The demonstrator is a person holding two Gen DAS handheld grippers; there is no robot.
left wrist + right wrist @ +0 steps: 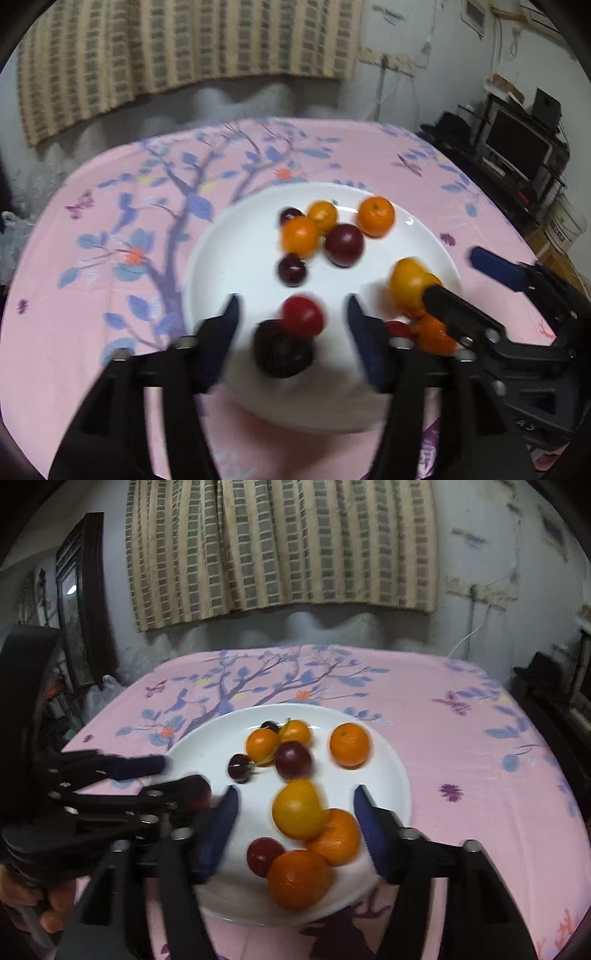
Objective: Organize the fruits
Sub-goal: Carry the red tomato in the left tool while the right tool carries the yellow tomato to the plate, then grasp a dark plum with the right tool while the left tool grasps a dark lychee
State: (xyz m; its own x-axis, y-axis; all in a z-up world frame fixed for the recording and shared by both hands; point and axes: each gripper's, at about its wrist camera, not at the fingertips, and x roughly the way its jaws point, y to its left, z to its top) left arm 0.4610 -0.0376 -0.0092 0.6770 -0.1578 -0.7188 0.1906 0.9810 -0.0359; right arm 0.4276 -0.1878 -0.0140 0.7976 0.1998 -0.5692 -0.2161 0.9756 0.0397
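On one white plate (207, 746) lie six oranges (349, 744) and five dark red fruits (293, 759); both tongs (291, 325) (295, 812) gape empty.

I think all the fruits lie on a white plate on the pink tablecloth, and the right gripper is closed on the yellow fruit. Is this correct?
Not quite. The right gripper is not closed on the yellow fruit: the right wrist view shows its jaws open, the fruit lying free between them. The rest holds: the fruits lie on the white plate on the pink tablecloth.

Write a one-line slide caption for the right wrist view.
Right claw open over a white plate of oranges and dark red fruit on a pink floral tablecloth.
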